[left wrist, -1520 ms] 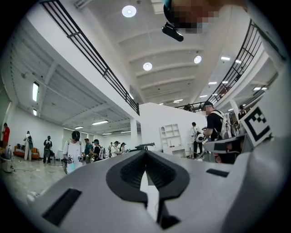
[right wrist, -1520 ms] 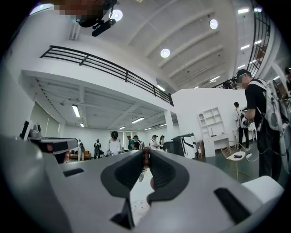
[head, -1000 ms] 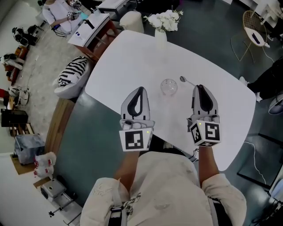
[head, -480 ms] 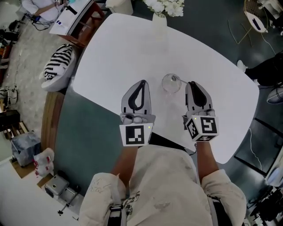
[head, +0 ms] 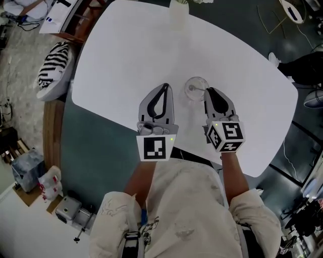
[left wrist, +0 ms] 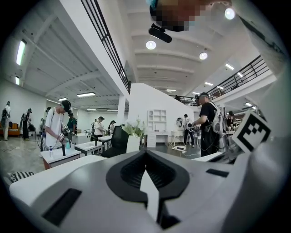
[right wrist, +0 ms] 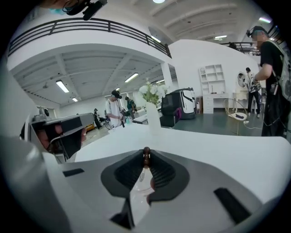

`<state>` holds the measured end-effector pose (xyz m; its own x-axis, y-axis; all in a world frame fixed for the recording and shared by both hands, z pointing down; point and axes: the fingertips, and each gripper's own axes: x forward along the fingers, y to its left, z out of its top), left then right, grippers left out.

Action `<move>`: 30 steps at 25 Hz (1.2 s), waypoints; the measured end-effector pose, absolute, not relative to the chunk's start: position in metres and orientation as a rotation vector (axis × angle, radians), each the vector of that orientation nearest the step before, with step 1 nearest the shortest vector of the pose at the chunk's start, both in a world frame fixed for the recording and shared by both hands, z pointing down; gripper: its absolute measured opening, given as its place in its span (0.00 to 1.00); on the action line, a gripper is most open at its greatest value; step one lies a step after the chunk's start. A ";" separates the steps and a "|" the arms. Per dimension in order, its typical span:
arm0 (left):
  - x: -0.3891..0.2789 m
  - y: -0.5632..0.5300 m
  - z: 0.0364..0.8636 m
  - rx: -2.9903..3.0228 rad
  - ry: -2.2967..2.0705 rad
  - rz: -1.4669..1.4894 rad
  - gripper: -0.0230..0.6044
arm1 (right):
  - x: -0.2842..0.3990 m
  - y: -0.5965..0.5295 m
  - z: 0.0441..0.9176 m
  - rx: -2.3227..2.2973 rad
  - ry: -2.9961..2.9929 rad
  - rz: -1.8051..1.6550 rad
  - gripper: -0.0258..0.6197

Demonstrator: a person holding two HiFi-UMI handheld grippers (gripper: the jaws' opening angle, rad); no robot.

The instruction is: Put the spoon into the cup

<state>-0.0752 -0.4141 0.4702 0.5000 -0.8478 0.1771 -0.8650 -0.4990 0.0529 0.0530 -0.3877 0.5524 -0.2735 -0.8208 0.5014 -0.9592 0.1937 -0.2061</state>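
A clear glass cup (head: 197, 82) stands on the white table (head: 126, 55), just ahead of my right gripper (head: 208, 90). That gripper is shut on the handle of the thin metal spoon (head: 194, 89), whose bowl reaches left across the cup's mouth. In the right gripper view the spoon (right wrist: 146, 156) shows only as a small dark piece pinched at the tips of the right gripper (right wrist: 146, 153). The cup is mostly hidden under the jaws there. Left of the cup, the left gripper (head: 164, 86) is shut and holds nothing. The left gripper (left wrist: 145, 154) shows closed tips in its own view.
A white vase of flowers (right wrist: 153, 119) stands at the table's far edge (head: 177, 9). A striped cushion (head: 54, 68) and a wooden bench (head: 50, 126) lie left of the table. Several people (left wrist: 54, 129) stand at desks beyond, and one person (right wrist: 269, 77) is on the right.
Both grippers have come down and forward over the table. The spoon's bowl, earlier right of the cup, now sits over the cup's mouth. The left gripper stays shut.
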 end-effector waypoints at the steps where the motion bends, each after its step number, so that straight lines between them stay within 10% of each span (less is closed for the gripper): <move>1: -0.074 -0.416 0.475 2.602 -1.484 0.204 0.04 | 0.053 -0.389 0.557 1.682 -2.187 0.725 0.08; 30: -0.045 -0.413 0.499 2.629 -1.387 0.232 0.04 | 0.072 -0.388 0.606 1.671 -2.020 0.701 0.16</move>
